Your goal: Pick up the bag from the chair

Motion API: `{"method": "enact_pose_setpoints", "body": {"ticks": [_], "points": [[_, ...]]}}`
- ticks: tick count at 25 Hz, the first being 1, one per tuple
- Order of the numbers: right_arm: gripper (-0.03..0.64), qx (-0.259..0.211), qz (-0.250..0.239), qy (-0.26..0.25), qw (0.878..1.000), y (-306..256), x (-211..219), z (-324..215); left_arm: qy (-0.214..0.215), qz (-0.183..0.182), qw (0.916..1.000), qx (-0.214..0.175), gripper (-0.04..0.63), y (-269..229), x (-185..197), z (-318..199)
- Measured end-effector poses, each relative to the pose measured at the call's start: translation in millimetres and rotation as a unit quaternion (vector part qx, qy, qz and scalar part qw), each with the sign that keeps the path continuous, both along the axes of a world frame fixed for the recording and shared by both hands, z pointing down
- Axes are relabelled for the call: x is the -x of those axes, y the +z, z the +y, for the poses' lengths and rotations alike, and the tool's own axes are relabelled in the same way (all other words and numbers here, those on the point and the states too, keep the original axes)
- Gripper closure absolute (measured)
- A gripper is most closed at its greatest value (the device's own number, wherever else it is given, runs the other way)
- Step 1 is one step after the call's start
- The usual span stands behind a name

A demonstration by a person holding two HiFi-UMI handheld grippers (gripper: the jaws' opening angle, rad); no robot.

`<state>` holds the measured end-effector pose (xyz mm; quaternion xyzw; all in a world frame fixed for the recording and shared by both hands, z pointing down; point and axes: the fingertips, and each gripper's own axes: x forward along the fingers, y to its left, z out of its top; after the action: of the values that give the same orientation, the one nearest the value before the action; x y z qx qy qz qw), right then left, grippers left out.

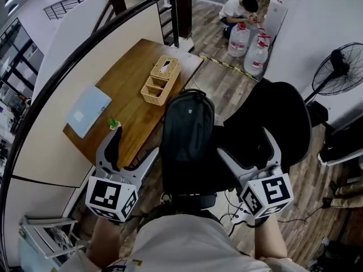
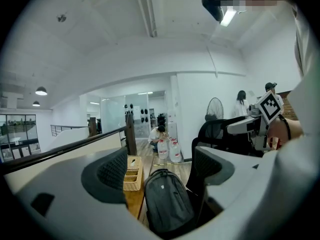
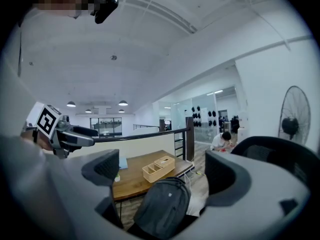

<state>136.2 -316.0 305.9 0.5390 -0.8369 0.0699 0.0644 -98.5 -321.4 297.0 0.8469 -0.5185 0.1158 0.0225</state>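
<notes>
The dark grey fabric backpack (image 1: 187, 132) stands upright on the black mesh office chair (image 1: 281, 115). It sits at the side of the seat nearest the brown wooden counter (image 1: 127, 98), with its top handle pointing away from the person.

The left hand-held gripper (image 1: 131, 152) hangs just left of the backpack, over the counter's edge. Its jaws are spread wide and hold nothing. In the left gripper view, this hand-held gripper (image 2: 160, 169) looks past its two dark ribbed pads (image 2: 112, 171) at the backpack (image 2: 167, 206), which lies low between them and is not gripped.

The right hand-held gripper (image 1: 249, 152) hangs just right of the backpack, above the chair seat. It is equally wide open and empty. In its own view, the right hand-held gripper (image 3: 164, 170) frames the backpack (image 3: 162, 206) between its parted jaws, and no pad presses on it.

On the counter, a pale woven compartment basket (image 1: 161, 79) sits near the far end, a light blue flat folder (image 1: 88, 111) lies by the railing side, and a small green plant (image 1: 114, 123) stands near the left hand-held gripper. Beyond the counter, a person in a white top (image 1: 238, 9) crouches beside large clear water bottles (image 1: 249, 44). A black pedestal fan (image 1: 340, 67) stands by the wall at right.
</notes>
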Motion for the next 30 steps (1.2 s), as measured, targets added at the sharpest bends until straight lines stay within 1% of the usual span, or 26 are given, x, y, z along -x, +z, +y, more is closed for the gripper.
{"method": "enact_pose_setpoints", "body": {"ticks": [7,12,16,19,24,30], "points": [[0.081,0.013,-0.003,0.029,1.000,12,12,-15,0.021,-0.002,0.9998,0.000,0.175,3,16,-26],[0.081,0.026,-0.004,0.037,0.999,25,21,-27,0.026,-0.001,0.9996,0.008,0.175,14,25,-42],[0.083,0.038,0.001,0.049,0.998,34,21,-40,0.052,-0.015,0.9984,0.020,0.175,33,20,-57],[0.086,0.048,0.009,0.052,0.997,49,29,-58,0.055,-0.018,0.9980,0.027,0.175,46,25,-76],[0.087,0.065,0.029,0.057,0.996,82,32,-95,0.048,0.002,0.9974,0.054,0.175,78,26,-115],[0.094,0.102,0.029,0.070,0.992,134,28,-149,0.065,-0.019,0.9944,0.081,0.175,124,15,-161]]}}
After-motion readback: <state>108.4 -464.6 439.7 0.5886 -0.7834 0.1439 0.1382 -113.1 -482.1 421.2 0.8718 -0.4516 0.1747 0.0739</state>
